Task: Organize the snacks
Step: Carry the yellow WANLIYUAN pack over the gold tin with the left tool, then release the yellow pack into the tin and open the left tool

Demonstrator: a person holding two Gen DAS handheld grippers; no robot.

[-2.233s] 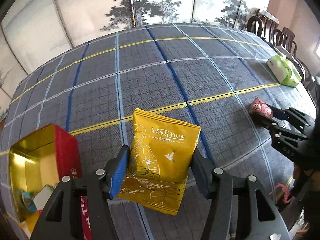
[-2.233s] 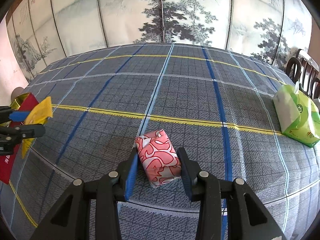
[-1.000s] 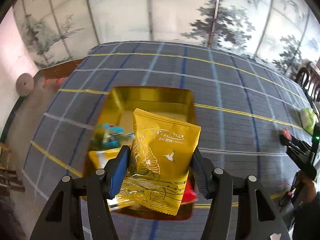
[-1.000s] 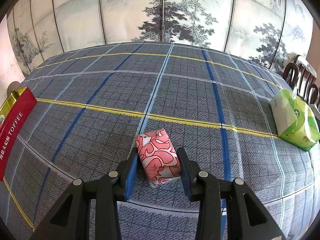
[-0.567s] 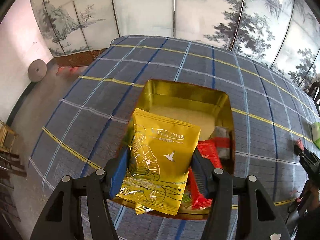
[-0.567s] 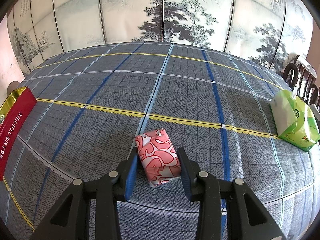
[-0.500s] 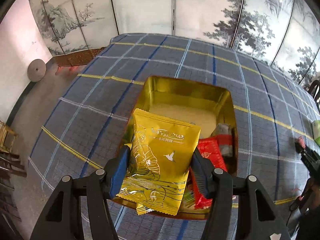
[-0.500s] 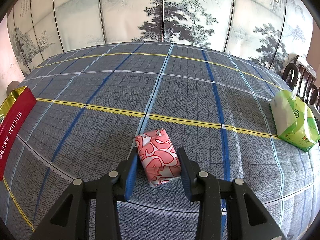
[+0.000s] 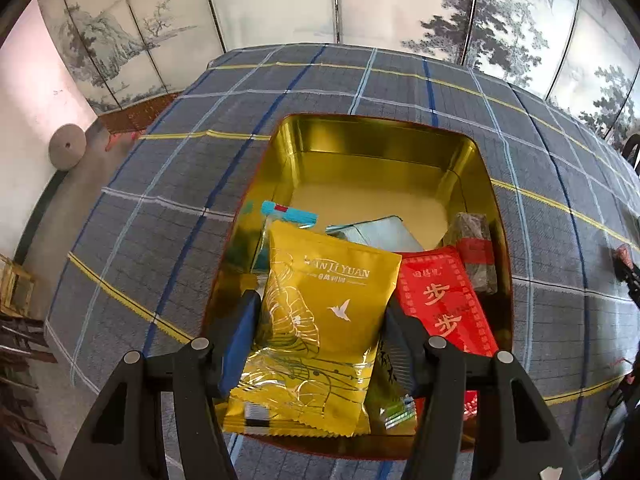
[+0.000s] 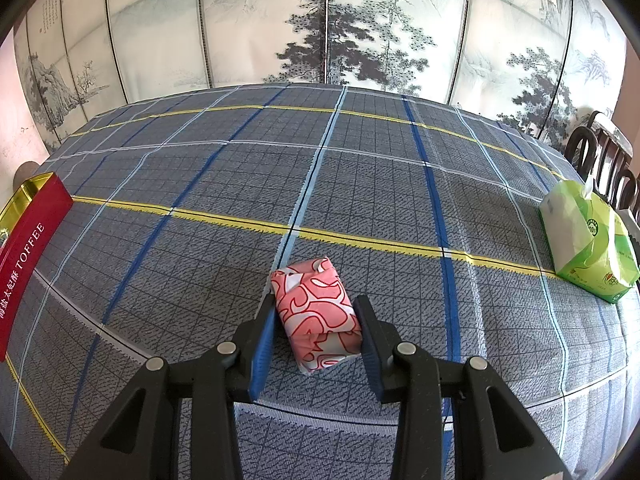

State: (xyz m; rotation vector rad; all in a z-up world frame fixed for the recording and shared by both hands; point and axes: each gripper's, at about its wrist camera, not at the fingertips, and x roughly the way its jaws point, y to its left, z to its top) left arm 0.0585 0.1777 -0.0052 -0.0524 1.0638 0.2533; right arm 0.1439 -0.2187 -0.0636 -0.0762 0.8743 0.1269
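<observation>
1. Since the earlier frame, the yellow snack packet has been carried from over the plaid tablecloth to just above the gold-lined tin, and lowered.
2. It is clamped between the left gripper jaws.
3. Below it, a red packet and other snacks are seen inside the tin.
4. A pink-patterned snack is clenched by the right gripper, unmoved above the cloth.

1 gold tin w/ approx 5 snack pkts inside, 1 yellow pkt, 1 pink pkt, 1 green tissue pack, 2 grippers.
</observation>
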